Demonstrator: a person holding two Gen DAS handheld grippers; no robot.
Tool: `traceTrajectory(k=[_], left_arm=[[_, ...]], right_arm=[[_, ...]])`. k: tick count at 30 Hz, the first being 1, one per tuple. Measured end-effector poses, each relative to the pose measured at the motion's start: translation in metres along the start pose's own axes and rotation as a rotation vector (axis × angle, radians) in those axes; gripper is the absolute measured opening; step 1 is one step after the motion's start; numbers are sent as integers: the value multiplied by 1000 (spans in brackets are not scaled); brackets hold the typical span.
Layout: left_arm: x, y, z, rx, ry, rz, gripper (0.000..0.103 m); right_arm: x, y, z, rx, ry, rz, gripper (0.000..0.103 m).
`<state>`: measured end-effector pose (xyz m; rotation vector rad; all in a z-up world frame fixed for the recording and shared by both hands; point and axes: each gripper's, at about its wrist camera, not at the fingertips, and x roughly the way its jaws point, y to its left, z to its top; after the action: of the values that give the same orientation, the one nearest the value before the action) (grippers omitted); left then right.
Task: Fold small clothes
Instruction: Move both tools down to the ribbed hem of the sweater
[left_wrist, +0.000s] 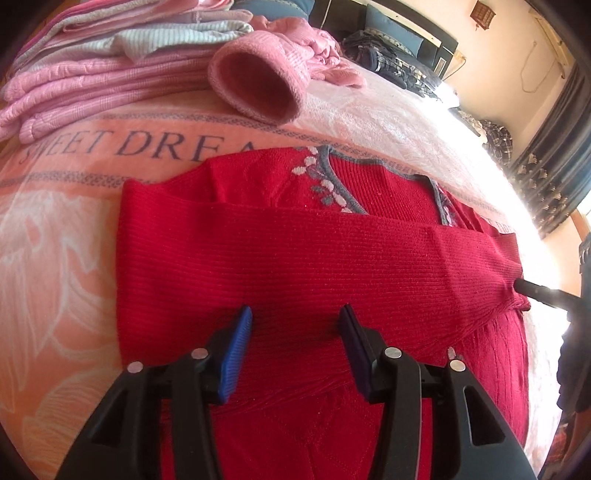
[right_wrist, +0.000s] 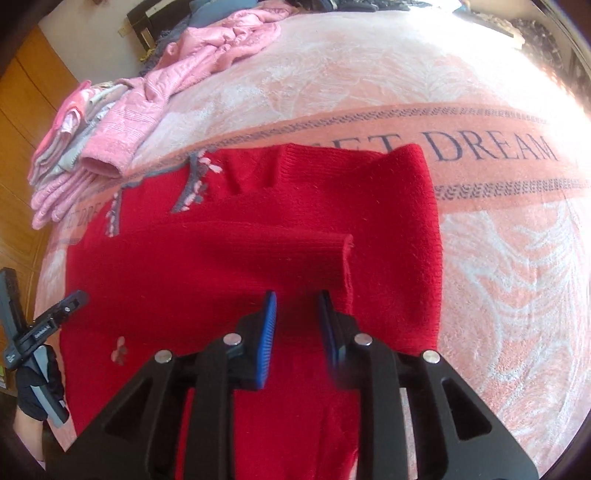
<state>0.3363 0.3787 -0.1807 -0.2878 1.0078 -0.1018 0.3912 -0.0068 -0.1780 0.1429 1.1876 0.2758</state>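
A red sweater (left_wrist: 314, 258) lay mid-frame on the blanket (left_wrist: 55, 258); both the left gripper (left_wrist: 295, 314) and right gripper (right_wrist: 297, 299) hovered above it, jaws apart.

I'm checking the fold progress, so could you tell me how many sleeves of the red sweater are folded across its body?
2: one sleeve lies across the red sweater under the collar; the other sleeve lies folded along its side.

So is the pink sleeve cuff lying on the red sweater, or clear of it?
Apart. In the left wrist view a band of blanket with lettering separates the pink sleeve cuff from the red sweater; the right wrist view agrees.
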Motion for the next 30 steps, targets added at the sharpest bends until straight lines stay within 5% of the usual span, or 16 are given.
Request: traceTrajectory(k=[7,11,15,22,30], left_arm=[[-18,1,-6,-28,1,-17,50],[-54,-4,-40,22,12,-45,51],[-86,7,-92,47,93,-12,51],[-138,39,-179,-81,199,-7,51],[-162,34,-244,-125,263,-42,52]], right_arm=[[-23,-14,-12,53,-40,97,28],[-60,-12,-50,30,-58,211,35],[-80,-11,-109,-56,-1,176,42],[-109,-20,-212,-40,87,149,43],[-129,-11,-282,-20,143,157,44]])
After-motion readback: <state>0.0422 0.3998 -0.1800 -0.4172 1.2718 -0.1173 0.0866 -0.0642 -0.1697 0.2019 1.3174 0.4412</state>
